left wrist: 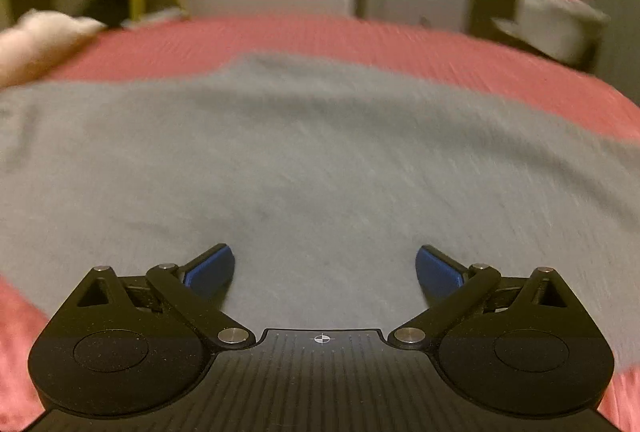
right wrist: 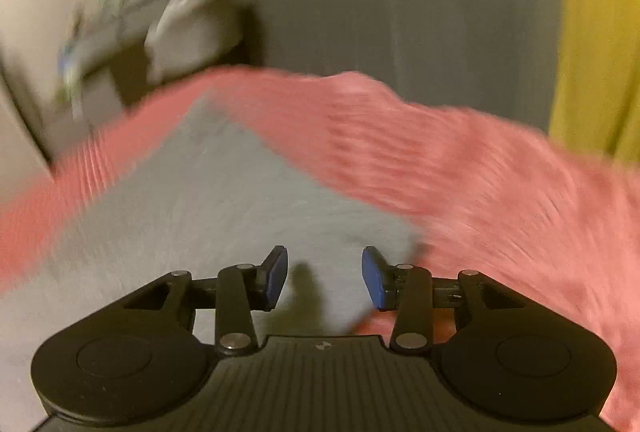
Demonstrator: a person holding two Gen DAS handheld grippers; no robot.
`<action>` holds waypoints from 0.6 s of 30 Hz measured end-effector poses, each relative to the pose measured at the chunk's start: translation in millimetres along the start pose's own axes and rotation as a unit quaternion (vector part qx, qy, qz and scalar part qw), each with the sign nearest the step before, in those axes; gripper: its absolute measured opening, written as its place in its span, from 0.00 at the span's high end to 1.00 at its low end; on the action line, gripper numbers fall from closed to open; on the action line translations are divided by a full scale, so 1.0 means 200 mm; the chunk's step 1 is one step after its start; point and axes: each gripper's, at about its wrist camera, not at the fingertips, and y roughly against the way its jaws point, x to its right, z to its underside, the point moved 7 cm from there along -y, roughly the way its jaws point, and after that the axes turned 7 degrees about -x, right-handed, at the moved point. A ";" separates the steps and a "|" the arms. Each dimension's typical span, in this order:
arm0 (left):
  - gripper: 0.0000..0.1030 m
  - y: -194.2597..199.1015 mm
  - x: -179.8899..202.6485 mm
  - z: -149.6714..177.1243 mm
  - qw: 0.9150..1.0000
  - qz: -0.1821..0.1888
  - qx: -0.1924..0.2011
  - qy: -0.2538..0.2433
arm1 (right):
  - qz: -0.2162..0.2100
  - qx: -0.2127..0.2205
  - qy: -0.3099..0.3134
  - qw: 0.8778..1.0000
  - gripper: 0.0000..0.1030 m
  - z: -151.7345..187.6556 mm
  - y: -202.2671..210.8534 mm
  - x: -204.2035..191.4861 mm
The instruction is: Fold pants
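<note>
A: Grey pants (left wrist: pixel 304 160) lying flat on the pink bedspread (left wrist: pixel 360 40), spread wide, probably to make clean folds possible.

B: Left gripper (left wrist: pixel 324 268) hovering low above the cloth, fingers (left wrist: pixel 212 268) parted wide, grasping nothing.

A: Right gripper (right wrist: pixel 324 274) also released and empty, placed near the pants' right edge (right wrist: pixel 400 228), perhaps to catch it.

B: Very blurred, both views. No fold visible yet.

No words, brands or numbers can be read in either view. The only sign is a small white crosshair mark (left wrist: pixel 320 339) on the ribbed black gripper body, near centre.
</note>
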 end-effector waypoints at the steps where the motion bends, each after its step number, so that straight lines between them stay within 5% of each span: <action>1: 0.01 0.01 -0.02 -0.01 1.000 -0.025 0.011 0.005 | -0.015 -0.005 -0.030 0.999 0.47 0.00 0.04 0.08; 3: 0.01 0.02 -0.06 -0.03 0.999 -0.027 0.023 0.026 | -0.045 -0.023 -0.068 0.996 0.40 0.02 0.08 0.19; 7: 0.01 0.01 -0.15 0.00 0.997 -0.024 -0.023 0.073 | -0.134 -0.034 -0.102 0.985 0.40 0.01 0.12 0.23; 11: 0.01 0.10 -0.19 0.00 0.996 -0.040 0.000 0.077 | -0.142 -0.047 -0.129 0.980 0.41 -0.08 0.00 0.18; 13: 0.01 0.16 -0.19 -0.01 0.996 0.000 0.021 0.090 | -0.121 -0.097 -0.143 0.977 0.51 -0.03 -0.11 0.16; 15: 0.01 0.18 -0.18 -0.02 0.993 0.048 0.034 0.102 | -0.156 -0.119 -0.160 0.967 0.57 0.00 -0.18 0.17; 16: 0.01 0.17 -0.17 -0.02 0.992 0.063 0.024 0.105 | -0.161 -0.116 -0.163 0.966 0.81 0.00 -0.19 0.17; 18: 0.01 0.10 -0.15 0.01 0.992 0.057 -0.019 0.108 | -0.170 -0.106 -0.159 0.967 0.92 -0.02 -0.19 0.17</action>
